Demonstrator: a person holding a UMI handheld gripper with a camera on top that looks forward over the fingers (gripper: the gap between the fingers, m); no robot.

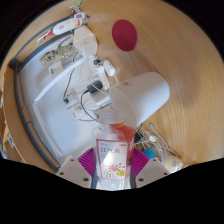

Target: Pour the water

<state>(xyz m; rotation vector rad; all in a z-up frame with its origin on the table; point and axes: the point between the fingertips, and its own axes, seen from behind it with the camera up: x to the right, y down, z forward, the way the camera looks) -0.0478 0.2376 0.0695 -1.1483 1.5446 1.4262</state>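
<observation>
Far left, a white tray (50, 100) or board lies on the wooden bench (185, 70) with white devices and black cables (72, 88) on it; what they are is hard to make out. A small clear glass-like item (107, 72) stands near the tray's far middle, possibly the receiving vessel, but that is a guess.

Centre near: the gripper (110, 165) pinches a clear plastic bottle (112, 150) with a pink-orange label, both pink pads pressing its sides, left pad (91, 160) and right pad (140, 160). The bottle is upright, its neck and a reddish cap area pointing away over the tray's near edge. The water level cannot be read, nor whether the cap is on or off.

Right of the bottle: small white and dark bits (160, 150) on the bench, unclear. Far right of centre: a flat red round thing (124, 35) lies on the wood, well apart from the bottle.

Step in hand, by my reading: carry the held bottle to the vessel, then tip.
- Keep the pinch firm; a thin bottle may squash and squirt.
- Bring the mouth over the rim before tilting.
- Tilt slowly, watching the cables and devices just beside the target; a spill there is the main risk.

The bottle base is hidden between the fingers.
</observation>
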